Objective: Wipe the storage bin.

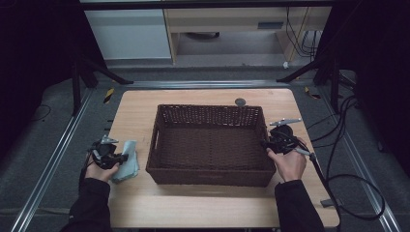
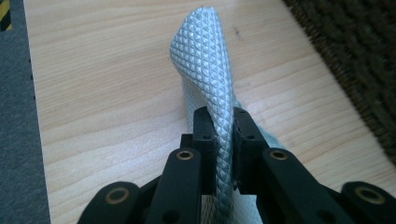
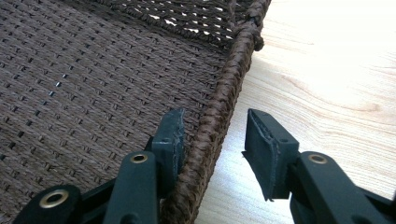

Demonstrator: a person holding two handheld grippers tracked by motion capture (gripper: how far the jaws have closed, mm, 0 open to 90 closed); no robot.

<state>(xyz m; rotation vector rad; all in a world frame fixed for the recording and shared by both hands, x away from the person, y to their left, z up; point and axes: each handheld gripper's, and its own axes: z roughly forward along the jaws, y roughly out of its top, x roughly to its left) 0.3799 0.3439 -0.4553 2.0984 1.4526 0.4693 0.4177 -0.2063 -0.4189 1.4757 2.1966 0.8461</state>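
step: cloth pickup | left tongs [image 2: 223,135] pinch cloth [image 2: 205,70] on table [image 2: 102,93], left of basket [image 1: 210,145] | right tongs [image 3: 212,140] part-open astride basket rim, not gripping | next: likely lift cloth over into basket

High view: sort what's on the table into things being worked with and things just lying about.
In the job:
- pale quilted cloth, pinched in the left tongs
- brown wicker basket, its right rim between the open right tongs

Lying about:
- small round grey disc on the table behind the basket
- black cables trailing off the table's right edge
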